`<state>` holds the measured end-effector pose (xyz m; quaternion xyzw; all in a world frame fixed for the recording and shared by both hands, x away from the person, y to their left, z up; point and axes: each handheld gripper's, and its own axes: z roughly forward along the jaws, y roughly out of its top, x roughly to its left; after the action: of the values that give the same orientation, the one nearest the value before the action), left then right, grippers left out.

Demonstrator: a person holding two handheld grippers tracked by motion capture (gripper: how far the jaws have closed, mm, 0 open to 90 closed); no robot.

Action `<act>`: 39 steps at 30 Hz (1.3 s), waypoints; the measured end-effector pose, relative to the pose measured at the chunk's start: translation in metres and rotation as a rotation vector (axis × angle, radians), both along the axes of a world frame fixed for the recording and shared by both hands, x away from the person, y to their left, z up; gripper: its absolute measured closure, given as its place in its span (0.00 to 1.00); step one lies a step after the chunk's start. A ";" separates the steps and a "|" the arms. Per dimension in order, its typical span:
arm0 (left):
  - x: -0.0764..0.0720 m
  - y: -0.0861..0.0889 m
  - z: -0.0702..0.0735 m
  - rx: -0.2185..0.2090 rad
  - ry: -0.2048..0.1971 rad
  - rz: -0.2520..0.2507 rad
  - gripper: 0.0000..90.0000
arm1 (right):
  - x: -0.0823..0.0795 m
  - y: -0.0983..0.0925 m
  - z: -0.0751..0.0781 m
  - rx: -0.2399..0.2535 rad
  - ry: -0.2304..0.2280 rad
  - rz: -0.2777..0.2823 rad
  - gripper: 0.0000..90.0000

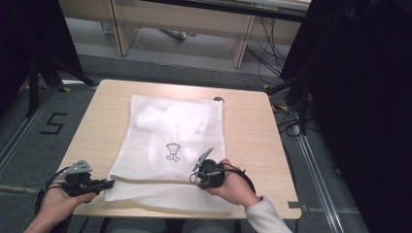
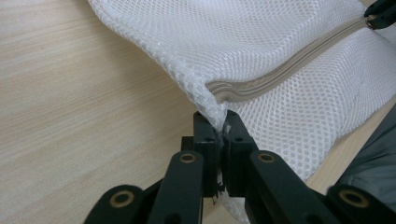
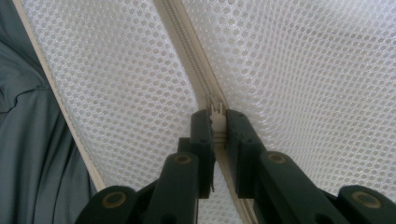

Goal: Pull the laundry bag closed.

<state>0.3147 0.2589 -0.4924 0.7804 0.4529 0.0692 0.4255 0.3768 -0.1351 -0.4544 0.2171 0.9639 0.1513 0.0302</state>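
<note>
A white mesh laundry bag [image 1: 175, 141] lies flat on the wooden table [image 1: 248, 131], with white clothing inside and a small garment logo [image 1: 172, 151] printed on it. Its beige zipper [image 2: 285, 70] runs along the near edge. My left gripper [image 1: 108, 184] is shut on the bag's near left corner [image 2: 212, 109], at the end of the zipper. My right gripper [image 1: 197, 177] is shut on the zipper pull [image 3: 215, 113], partway along the zipper line [image 3: 184, 46]. The far-off right jaws also show at the zipper in the left gripper view [image 2: 380, 14].
The bag's near edge overhangs the table's front edge, above grey trousers [image 3: 28, 154]. A small round grommet [image 1: 218, 99] sits near the table's far edge. Desks [image 1: 194, 24], cables [image 1: 265, 53] and dark stands [image 1: 39, 68] are on the floor beyond.
</note>
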 end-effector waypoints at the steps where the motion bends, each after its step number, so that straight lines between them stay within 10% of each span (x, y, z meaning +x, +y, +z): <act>1: 0.000 0.000 0.000 0.001 -0.001 0.001 0.95 | 0.000 0.000 0.000 0.000 0.002 -0.003 0.92; 39: 0.000 0.001 -0.001 0.002 -0.010 0.014 0.95 | -0.003 -0.026 -0.003 -0.013 0.003 -0.050 0.92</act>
<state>0.3150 0.2601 -0.4930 0.7773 0.4559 0.0766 0.4267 0.3743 -0.1614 -0.4577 0.2413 0.9591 0.1438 0.0341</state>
